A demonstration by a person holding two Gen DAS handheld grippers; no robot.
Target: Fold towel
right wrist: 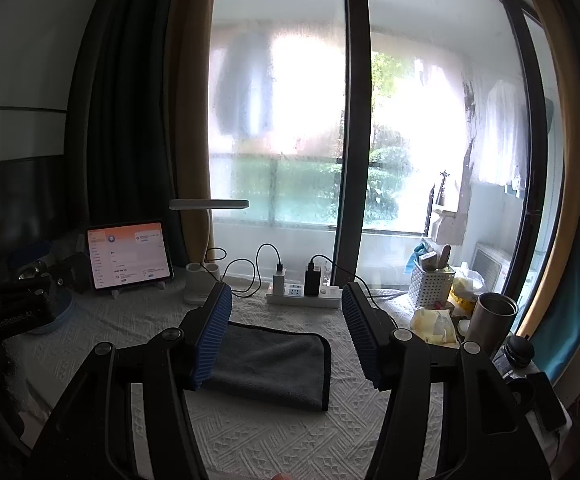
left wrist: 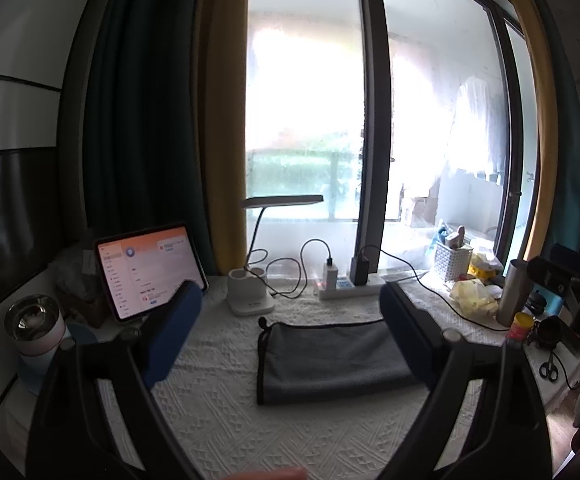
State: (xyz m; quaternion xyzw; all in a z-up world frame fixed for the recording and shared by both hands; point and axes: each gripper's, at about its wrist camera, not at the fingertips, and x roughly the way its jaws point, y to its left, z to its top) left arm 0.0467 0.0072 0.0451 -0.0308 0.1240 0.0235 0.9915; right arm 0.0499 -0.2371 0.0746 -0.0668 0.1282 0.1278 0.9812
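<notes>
A grey towel [left wrist: 330, 360] with dark edging lies folded into a flat rectangle on the white textured tablecloth [left wrist: 217, 408]. It also shows in the right wrist view [right wrist: 273, 364]. My left gripper [left wrist: 292, 296] is open and empty, raised above the table, with the towel between and below its blue pads. My right gripper [right wrist: 286, 300] is open and empty, also held above the table, its left pad [right wrist: 209, 340] overlapping the towel's left end in view. Neither gripper touches the towel.
A lit tablet [right wrist: 127, 254] stands at back left, a white desk lamp [right wrist: 205, 240] and power strip [right wrist: 304, 294] with chargers behind the towel. A white basket [right wrist: 430, 286], steel tumbler [right wrist: 490, 318], packets and scissors [left wrist: 550, 368] crowd the right. A pink-white cup [left wrist: 35, 328] stands left.
</notes>
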